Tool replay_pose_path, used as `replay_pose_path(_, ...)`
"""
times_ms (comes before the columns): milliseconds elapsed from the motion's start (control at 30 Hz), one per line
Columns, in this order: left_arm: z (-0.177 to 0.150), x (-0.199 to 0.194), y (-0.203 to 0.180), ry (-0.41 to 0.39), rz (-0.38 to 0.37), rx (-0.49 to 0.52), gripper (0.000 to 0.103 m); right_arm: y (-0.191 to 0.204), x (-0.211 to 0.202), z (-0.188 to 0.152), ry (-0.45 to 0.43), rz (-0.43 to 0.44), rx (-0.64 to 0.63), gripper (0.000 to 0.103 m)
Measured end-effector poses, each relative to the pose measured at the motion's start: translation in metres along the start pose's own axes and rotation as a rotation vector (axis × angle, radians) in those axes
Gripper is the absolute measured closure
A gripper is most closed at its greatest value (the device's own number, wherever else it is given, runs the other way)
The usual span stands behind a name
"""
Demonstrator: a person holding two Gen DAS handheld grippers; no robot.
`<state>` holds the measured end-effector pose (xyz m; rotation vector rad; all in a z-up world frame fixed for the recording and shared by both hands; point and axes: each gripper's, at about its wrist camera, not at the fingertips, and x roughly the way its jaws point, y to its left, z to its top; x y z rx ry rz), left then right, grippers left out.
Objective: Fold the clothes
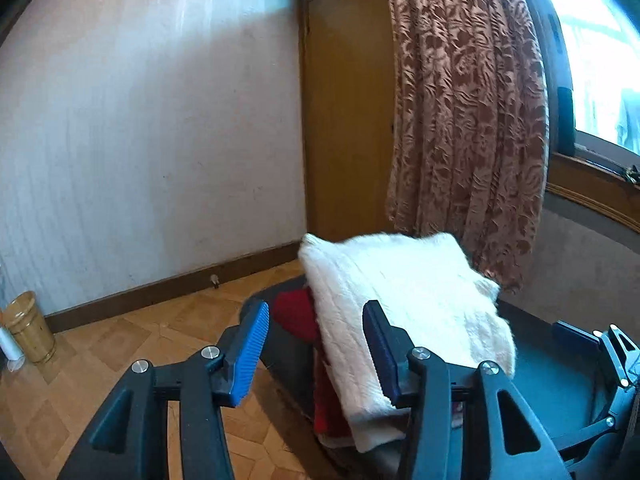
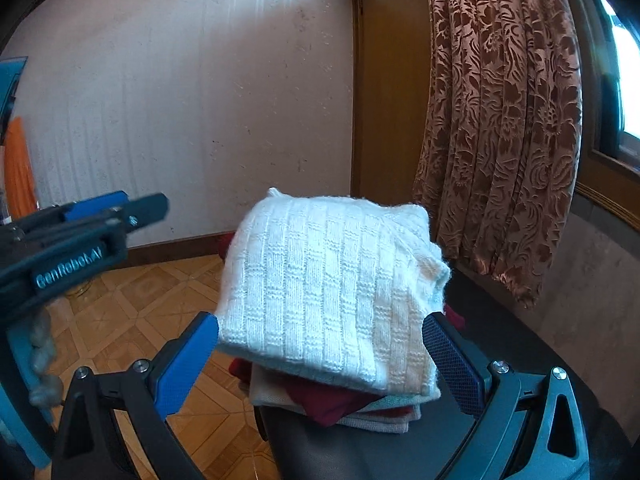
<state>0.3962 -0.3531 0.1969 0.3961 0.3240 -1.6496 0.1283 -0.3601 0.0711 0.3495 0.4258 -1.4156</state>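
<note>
A folded white knit sweater [image 2: 328, 280] lies on top of a stack of folded clothes with a red garment [image 2: 328, 400] under it, on a dark table [image 2: 360, 452]. My right gripper [image 2: 320, 356] is open, its blue pads on either side of the sweater's near edge. In the left wrist view the sweater [image 1: 404, 312] and red garment [image 1: 296, 312] sit just ahead. My left gripper [image 1: 316, 348] is open and empty, just in front of the stack's left part. It also shows at the left of the right wrist view [image 2: 120, 208].
A patterned brown curtain [image 1: 468, 120] hangs behind the table beside a window [image 1: 600, 52]. A wooden door [image 1: 348, 120] and a pale wall stand behind. A wooden bucket [image 1: 30, 326] sits on the parquet floor at left.
</note>
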Motion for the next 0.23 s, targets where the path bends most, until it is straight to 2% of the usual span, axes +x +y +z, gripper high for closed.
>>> replay_pose_path(100,-0.007,0.002,-0.007,0.002,-0.043,-0.027,0.054,-0.001,-0.003,-0.003,0.005,0.002,0.010,0.000)
replay_pose_path(233,-0.014,-0.003,-0.016,-0.017,-0.016,-0.024,0.054,-0.001,-0.006,-0.006,0.010,-0.019,0.011,0.000)
